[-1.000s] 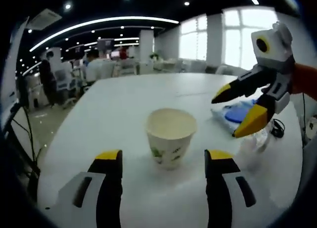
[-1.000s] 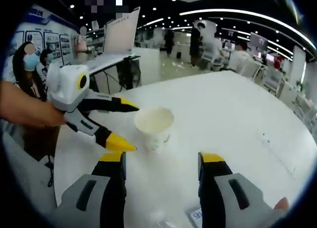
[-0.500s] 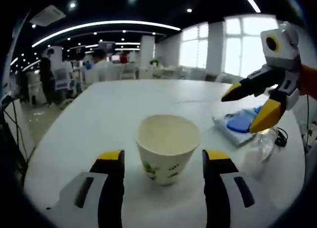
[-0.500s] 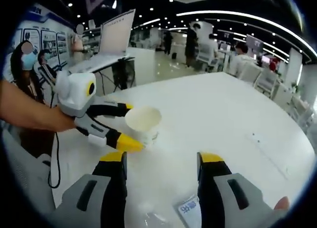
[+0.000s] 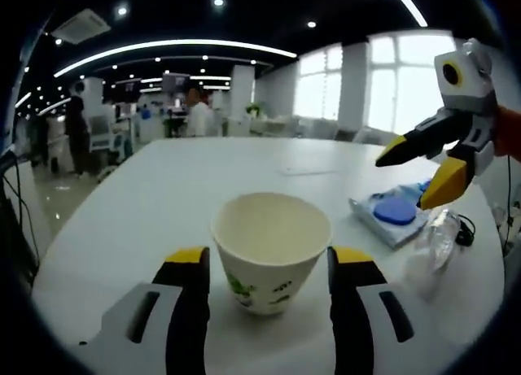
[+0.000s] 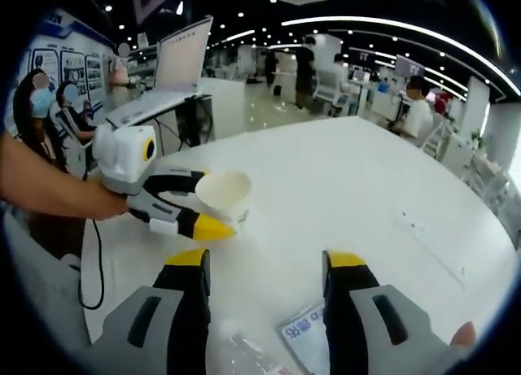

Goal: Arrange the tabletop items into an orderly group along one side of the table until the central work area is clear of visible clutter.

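A white paper cup point(image 5: 270, 249) with a green print stands upright on the white table point(image 5: 155, 196). My left gripper point(image 5: 269, 265) is open, one jaw on each side of the cup with small gaps to its wall. The right gripper view shows the same cup point(image 6: 224, 192) between the left gripper's point(image 6: 213, 206) jaws. My right gripper point(image 6: 264, 265) is open and holds nothing, a short way off from the cup. In the left gripper view the right gripper point(image 5: 407, 180) hangs open above a flat packet with a blue disc point(image 5: 391, 212).
A crumpled clear plastic piece point(image 5: 435, 245) lies beside the packet, with a black cable point(image 5: 464, 228) at the table edge. Both the packet point(image 6: 305, 338) and the clear plastic point(image 6: 236, 351) lie under my right gripper. A laptop on a stand point(image 6: 175, 66) and people are beyond the table.
My left gripper has moved forward, so the cup now stands between its jaws, and the jaws have narrowed a little. The right gripper has stayed over the packet.
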